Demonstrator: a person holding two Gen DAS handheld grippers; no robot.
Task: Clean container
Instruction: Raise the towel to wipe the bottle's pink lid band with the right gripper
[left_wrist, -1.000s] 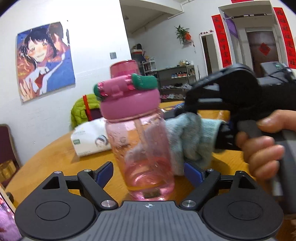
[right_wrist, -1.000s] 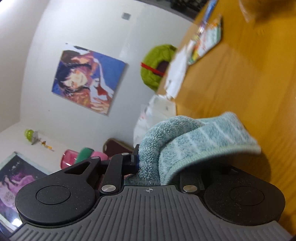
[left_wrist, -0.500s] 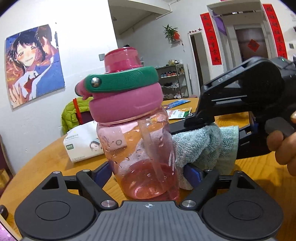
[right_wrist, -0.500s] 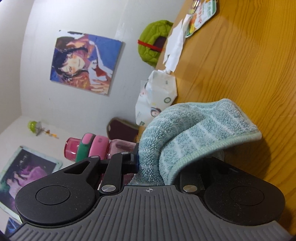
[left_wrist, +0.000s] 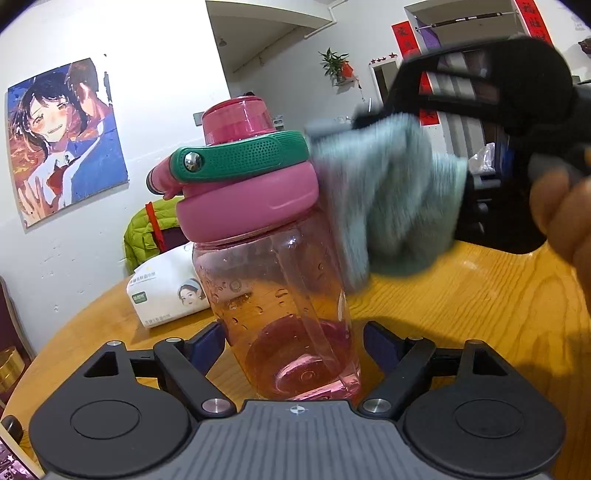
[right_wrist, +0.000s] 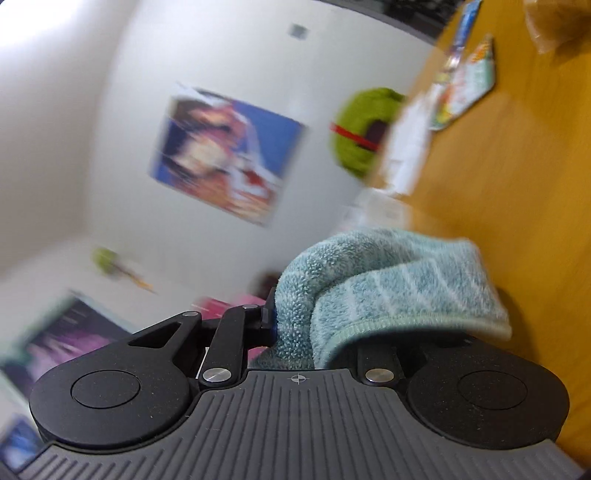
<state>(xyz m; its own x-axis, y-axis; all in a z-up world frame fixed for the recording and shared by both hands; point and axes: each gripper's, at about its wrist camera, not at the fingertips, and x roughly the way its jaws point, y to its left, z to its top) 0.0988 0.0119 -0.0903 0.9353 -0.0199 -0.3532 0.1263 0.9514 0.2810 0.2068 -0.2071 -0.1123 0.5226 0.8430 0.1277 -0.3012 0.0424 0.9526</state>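
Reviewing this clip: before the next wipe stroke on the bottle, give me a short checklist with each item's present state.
1. Bottle held by left claw: cannot tell; it stands between the blue pads, but contact on the right side is not clear.
2. Cloth clamped in right claw: ok; the jaws have just closed further on it.
3. Cloth on the bottle: ok; it lies against the lid and the upper right side.
4. Lid shut: ok; the green handle lies folded over it.
5. Bottle upright on table: ok.
6. Right wrist view sharp: not ok, blurred.
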